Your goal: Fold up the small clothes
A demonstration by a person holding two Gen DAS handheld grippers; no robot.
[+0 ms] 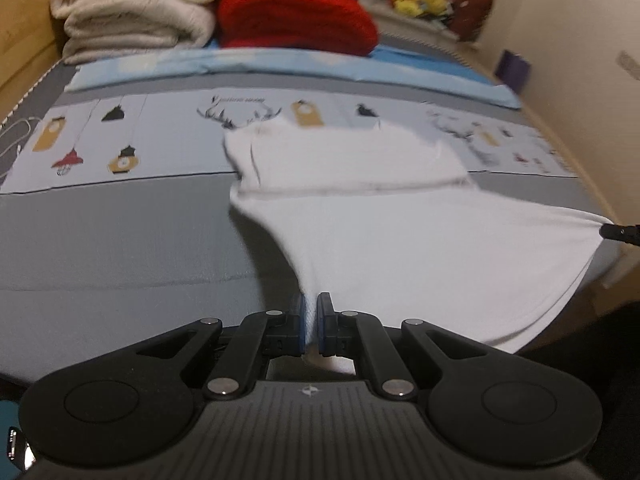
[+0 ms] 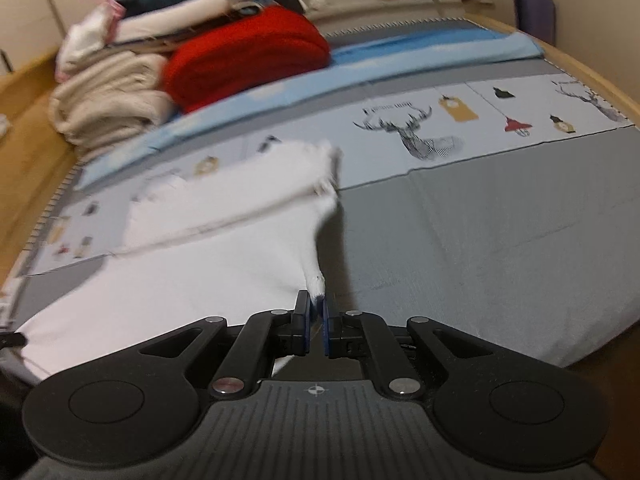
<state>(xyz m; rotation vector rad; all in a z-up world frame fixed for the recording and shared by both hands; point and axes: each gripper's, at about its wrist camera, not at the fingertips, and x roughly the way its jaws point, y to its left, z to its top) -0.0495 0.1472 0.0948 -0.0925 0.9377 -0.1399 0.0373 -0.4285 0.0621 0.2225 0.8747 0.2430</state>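
Both grippers are clamped on the near edge of a white garment [image 1: 360,216] that lies on the bed [image 1: 120,232]. The left gripper [image 1: 311,320] has its fingers [image 1: 298,320] closed tight on one near corner, cloth pinched between the blue pads, and the right gripper [image 2: 316,320] is likewise closed on the opposite near corner, where a small tuft of fabric pokes out above the pads. Between the two grips the near part of the garment is raised and stretched fairly taut; the far part, already doubled over in a band, rests on the printed strip of the sheet.

The step in hand looks like carrying the near edge up and over towards the far edge. To do it well the two grippers should travel together — same height, same pace — so the held edge stays straight and lands parallel to the far one. Tension across the edge should be kept moderate (too much would drag the far half across the bed). The pinch on the right corner looks shallow, so a jerk could slip it free. The red blanket [image 1: 296,16] and cream blanket [image 1: 136,4] sit well beyond, out of the way.
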